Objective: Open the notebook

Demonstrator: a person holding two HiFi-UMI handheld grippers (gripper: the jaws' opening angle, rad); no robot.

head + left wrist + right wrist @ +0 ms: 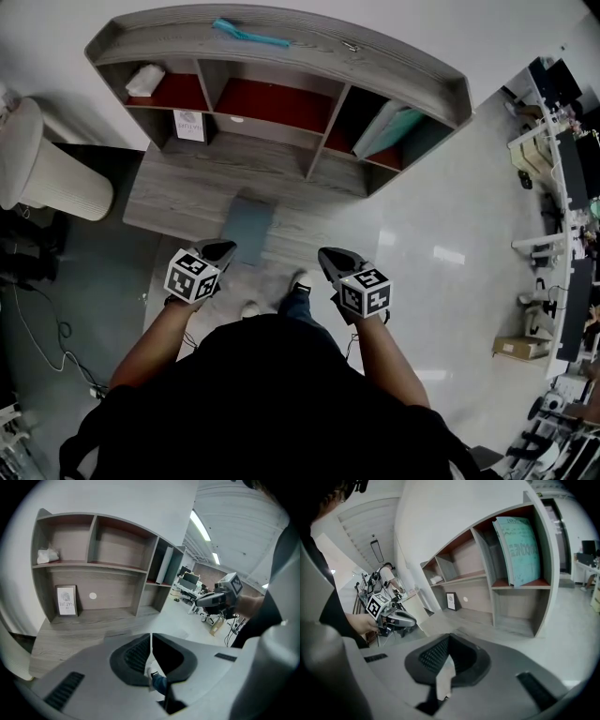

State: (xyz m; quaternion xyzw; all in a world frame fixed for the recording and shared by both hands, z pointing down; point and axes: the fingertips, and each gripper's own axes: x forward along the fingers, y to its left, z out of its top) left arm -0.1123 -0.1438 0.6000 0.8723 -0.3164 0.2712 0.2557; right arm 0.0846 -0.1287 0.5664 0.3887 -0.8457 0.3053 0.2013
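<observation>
A grey wooden desk (173,192) stands in front of you, with a curved shelf unit (309,33) along its back. A white ribbed bin (47,169) sits near the desk's left end. The notebook (248,228) lies flat and closed on the front middle of the desk, grey-blue cover up.

Your left gripper (228,247) is held above the desk's front edge, its tip near the notebook's near left corner. The jaws are pressed together with nothing between them. Your right gripper (324,252) is off to the right of the notebook and apart from it, its jaws also together and empty.

A teal book (389,127) leans in the right compartment. A small framed card (188,125) stands upright in the lower left bay, with a white cloth (145,81) on the shelf above it. A teal strip (251,36) lies on top of the unit.
</observation>
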